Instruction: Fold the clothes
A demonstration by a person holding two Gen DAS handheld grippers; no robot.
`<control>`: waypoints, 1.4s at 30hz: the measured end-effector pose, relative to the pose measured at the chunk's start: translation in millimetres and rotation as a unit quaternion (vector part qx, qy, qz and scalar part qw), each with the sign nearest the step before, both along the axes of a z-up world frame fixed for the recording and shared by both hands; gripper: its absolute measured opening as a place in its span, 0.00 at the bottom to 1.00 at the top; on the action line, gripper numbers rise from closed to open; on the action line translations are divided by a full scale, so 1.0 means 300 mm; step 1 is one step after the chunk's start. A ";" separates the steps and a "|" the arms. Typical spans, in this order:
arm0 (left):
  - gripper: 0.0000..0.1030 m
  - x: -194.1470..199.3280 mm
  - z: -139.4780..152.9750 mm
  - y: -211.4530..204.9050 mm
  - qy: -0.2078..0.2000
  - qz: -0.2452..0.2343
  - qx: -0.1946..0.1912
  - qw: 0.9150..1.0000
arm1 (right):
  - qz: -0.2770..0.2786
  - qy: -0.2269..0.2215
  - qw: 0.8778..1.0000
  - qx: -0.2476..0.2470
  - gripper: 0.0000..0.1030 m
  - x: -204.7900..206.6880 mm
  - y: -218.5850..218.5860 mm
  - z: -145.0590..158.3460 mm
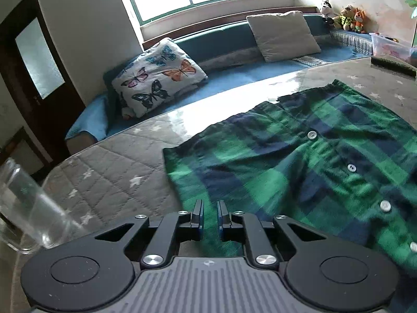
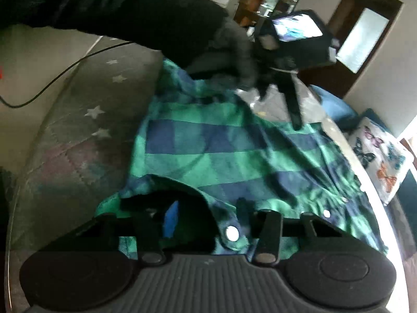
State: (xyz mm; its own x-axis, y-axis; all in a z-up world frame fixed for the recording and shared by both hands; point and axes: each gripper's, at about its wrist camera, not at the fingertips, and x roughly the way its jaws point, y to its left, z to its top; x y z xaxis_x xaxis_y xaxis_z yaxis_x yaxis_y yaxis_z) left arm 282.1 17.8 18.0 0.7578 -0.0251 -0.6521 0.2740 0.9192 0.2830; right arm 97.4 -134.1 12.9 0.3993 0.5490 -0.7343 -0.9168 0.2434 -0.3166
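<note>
A green and navy plaid shirt (image 1: 299,156) with white buttons lies spread on the grey quilted, star-printed table cover (image 1: 109,177). My left gripper (image 1: 210,208) hovers over the shirt's near-left part, jaws almost together, with nothing in the slim gap. In the right wrist view the same shirt (image 2: 221,151) fills the middle, and the left gripper (image 2: 295,122) points down at its far edge, held by a gloved hand (image 2: 234,49). My right gripper (image 2: 206,216) is blurred. Its jaws stand apart with a buttoned shirt edge (image 2: 230,234) lying between them; a dark gap shows beside the blue pad.
A clear glass (image 1: 23,208) stands at the table's left edge by my left gripper. A dark flat object (image 1: 391,65) lies at the far right of the table. Behind it runs a blue bench with a butterfly pillow (image 1: 156,78) and a grey pillow (image 1: 284,34). A black cable (image 2: 65,70) crosses the cover.
</note>
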 end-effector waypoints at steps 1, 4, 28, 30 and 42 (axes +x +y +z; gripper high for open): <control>0.10 0.008 -0.007 -0.006 0.001 -0.003 -0.001 1.000 | 0.000 0.010 1.000 0.002 0.26 0.007 0.001 -0.004; 0.10 0.027 -0.035 -0.016 0.007 -0.006 0.003 1.000 | 0.001 0.029 1.000 0.008 0.07 0.022 -0.009 -0.004; 0.13 -0.133 -0.011 -0.016 -0.033 -0.016 0.023 0.999 | -0.030 0.114 0.991 0.062 0.22 -0.019 -0.139 0.093; 0.13 -0.213 -0.007 -0.035 -0.035 -0.038 0.018 0.999 | -0.062 0.123 0.988 0.073 0.22 -0.006 -0.171 0.100; 0.14 -0.581 -0.072 -0.109 -0.030 -0.094 0.007 0.995 | -0.206 0.162 0.961 0.091 0.30 0.013 -0.338 0.024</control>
State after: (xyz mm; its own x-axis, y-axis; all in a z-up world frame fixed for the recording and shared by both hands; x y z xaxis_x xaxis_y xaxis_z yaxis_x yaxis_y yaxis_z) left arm 107.9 -14.8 -3.6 0.7785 -0.1608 -0.6067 0.4224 0.8492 0.3170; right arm 101.3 -235.4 20.0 0.3771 0.5247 -0.7632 -0.7740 0.6311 0.0513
